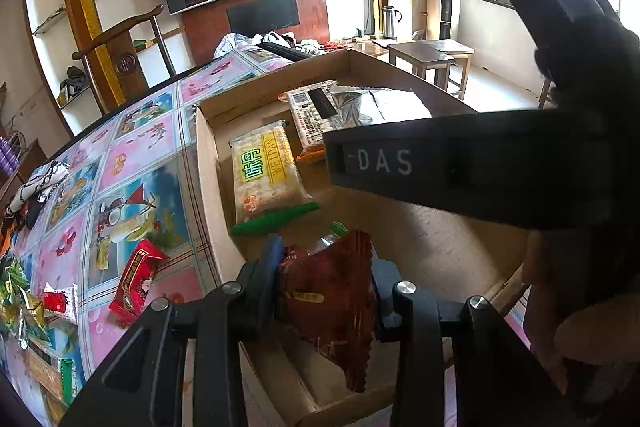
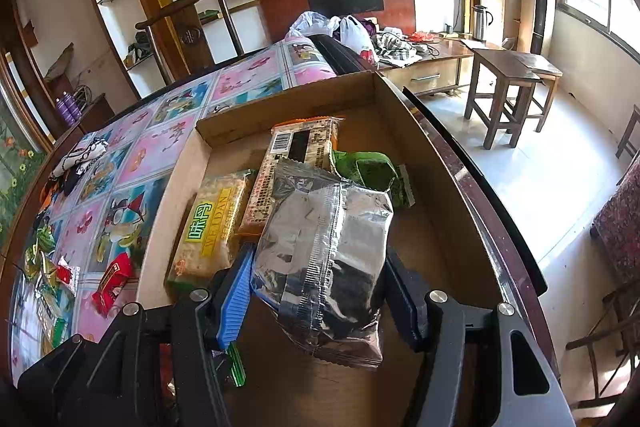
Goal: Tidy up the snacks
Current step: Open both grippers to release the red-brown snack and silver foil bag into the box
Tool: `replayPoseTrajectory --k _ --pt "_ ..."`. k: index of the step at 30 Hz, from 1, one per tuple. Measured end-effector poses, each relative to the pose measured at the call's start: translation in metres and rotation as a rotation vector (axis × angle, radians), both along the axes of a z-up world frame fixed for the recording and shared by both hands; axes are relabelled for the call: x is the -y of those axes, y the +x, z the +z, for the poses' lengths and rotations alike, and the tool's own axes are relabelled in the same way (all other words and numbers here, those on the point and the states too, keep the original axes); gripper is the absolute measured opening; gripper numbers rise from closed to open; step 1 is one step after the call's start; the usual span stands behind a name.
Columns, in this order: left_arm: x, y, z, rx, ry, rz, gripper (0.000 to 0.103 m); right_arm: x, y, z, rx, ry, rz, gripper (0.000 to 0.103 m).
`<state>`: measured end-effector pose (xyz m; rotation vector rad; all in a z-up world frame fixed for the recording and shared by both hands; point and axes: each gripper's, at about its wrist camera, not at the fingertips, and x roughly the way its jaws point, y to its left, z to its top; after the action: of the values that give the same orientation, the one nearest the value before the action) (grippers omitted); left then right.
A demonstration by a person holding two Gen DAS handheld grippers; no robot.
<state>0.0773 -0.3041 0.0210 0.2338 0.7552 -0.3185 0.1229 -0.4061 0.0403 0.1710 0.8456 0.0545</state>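
left wrist view: the left gripper (image 1: 326, 291) has its fingers closed on a dark red snack packet (image 1: 334, 301), held above the near end of the cardboard box (image 1: 208, 167) — it looks ready to be dropped in with the rest. at 12 o'clock from it lies a yellow-green pack (image 1: 266, 175) printed "weidan" with chinese characters. the right gripper's body crosses at 3 o'clock, marked "das". at 9 o'clock, on the flowered desk (image 1: 140, 151), a red wrapper (image 1: 136, 279) and other loose snacks wait unsorted.

right wrist view: the right gripper (image 2: 320, 291) has its fingers around a silver foil bag (image 2: 324, 259), the blue pad touching its left edge; the grip seems closed, the bag hanging over the box floor, likely for placing. at 12 o'clock sits a barcode-printed pack (image 2: 296, 163), text too small to read, and at 1 o'clock a green packet (image 2: 372, 175). the weidan pack lies at 10 o'clock.
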Motion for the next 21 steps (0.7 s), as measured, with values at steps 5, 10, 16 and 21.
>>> replayPoseTrajectory --k 5,10,16,21 --pt "0.0002 -0.0001 0.0002 -0.001 -0.003 0.001 0.035 -0.0002 -0.0001 -0.0003 -0.002 0.000 -0.001 0.065" --pt "-0.0002 0.0005 0.0009 -0.006 0.001 -0.001 0.036 -0.0001 -0.0018 0.0006 0.005 -0.002 -0.003 0.066" --pt "0.0017 -0.0023 0.0033 -0.019 0.001 -0.019 0.042 0.0013 -0.0040 0.0042 0.020 -0.006 -0.014 0.066" --pt "0.0028 -0.0049 0.0043 -0.019 0.006 -0.024 0.045 0.0036 -0.0054 0.0092 0.037 0.000 -0.022 0.066"
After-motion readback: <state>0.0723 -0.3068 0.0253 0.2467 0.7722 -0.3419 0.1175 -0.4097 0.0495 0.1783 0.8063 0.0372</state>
